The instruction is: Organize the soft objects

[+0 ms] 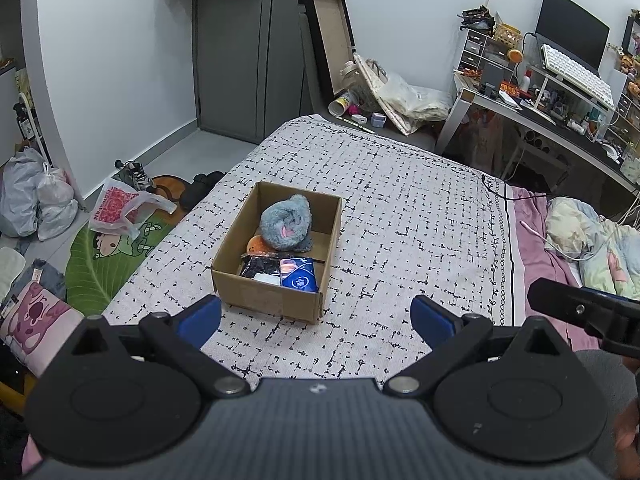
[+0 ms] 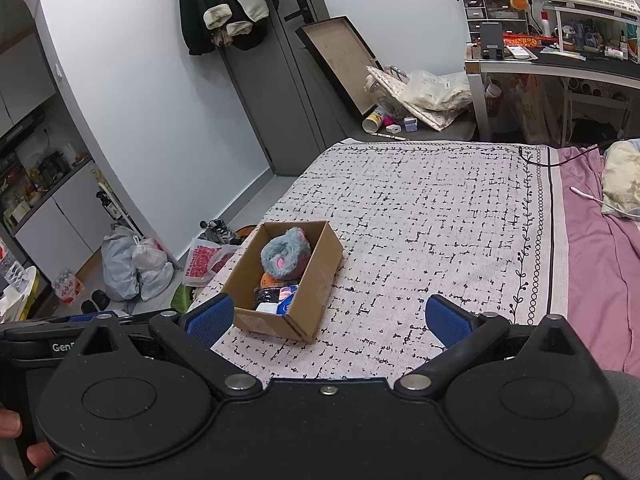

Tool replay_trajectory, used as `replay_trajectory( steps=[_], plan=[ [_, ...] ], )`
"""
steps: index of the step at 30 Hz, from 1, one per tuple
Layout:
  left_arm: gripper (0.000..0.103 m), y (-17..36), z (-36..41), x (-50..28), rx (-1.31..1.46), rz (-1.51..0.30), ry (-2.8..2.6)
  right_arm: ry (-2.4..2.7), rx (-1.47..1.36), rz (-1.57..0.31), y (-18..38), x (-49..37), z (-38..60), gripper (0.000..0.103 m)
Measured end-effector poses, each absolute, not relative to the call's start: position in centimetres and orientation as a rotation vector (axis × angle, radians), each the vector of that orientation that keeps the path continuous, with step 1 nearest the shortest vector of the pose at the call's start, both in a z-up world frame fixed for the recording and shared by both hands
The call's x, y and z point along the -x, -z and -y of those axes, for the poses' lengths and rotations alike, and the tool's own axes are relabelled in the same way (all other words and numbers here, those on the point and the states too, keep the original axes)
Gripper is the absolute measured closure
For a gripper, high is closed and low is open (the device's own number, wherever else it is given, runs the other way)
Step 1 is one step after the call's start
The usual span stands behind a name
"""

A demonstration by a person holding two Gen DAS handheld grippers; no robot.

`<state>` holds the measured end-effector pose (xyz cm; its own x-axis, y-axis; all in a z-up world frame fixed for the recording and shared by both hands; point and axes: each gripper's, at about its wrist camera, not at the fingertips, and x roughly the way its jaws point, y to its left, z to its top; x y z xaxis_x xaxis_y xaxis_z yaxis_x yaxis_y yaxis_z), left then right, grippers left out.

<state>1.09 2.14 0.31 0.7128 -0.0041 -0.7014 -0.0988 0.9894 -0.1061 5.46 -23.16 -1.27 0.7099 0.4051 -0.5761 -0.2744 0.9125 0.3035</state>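
Above the patterned bedspread, both grippers hover level before the cardboard box, fingers spread, gripping nothing.

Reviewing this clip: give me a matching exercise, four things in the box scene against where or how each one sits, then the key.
Things:
1. grey plush
2. orange ball
3. blue packet
4. left gripper

States:
A. near end of the cardboard box
B. open, holding nothing
C. far end of box, on top
D. mostly hidden beside the plush

Pairs: 1-C, 2-D, 3-A, 4-B
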Motion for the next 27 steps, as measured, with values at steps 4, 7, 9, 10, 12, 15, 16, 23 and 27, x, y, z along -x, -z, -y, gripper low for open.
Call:
replay_trajectory(
  steps=[4,7,9,10,12,15,16,23,27],
  plan=[
    [0.003,-0.2,-2.3,-1.1,0.145,-0.774,-0.049,-0.374,-0.201,-0.694,1.5,-5.6,23.1,0.000],
    [0.003,-0.1,-2.3,-1.0,0.157,-0.776,-0.051,-0.375,-0.195,-0.696,1.6,-5.7,23.1,0.000],
    [0.003,0.0,-2.2,-1.0,0.155,-0.779,-0.051,-0.375,-0.197,-0.697,1.6,-5.6,23.1,0.000],
    [0.003,0.0,-2.2,-1.0,0.152,-0.780,-0.052,-0.374,-0.200,-0.697,1.6,-5.6,23.1,0.000],
    [0.003,0.0,-2.0,-1.0,0.147,-0.779,-0.052,-0.373,-0.202,-0.698,1.7,-5.7,23.1,0.000],
    [0.003,0.0,-1.9,-1.0,0.145,-0.780,-0.051,-0.372,-0.201,-0.699,1.7,-5.7,23.1,0.000],
    [0.003,0.1,-1.9,-1.0,0.145,-0.781,-0.053,-0.372,-0.200,-0.699,1.7,-5.7,23.1,0.000],
    [0.003,0.4,-1.8,-0.9,0.136,-0.780,-0.048,-0.369,-0.204,-0.708,2.1,-6.0,23.3,0.000],
    [0.003,0.4,-1.7,-0.8,0.126,-0.775,-0.050,-0.372,-0.206,-0.713,2.3,-6.1,23.2,0.000]
  ],
)
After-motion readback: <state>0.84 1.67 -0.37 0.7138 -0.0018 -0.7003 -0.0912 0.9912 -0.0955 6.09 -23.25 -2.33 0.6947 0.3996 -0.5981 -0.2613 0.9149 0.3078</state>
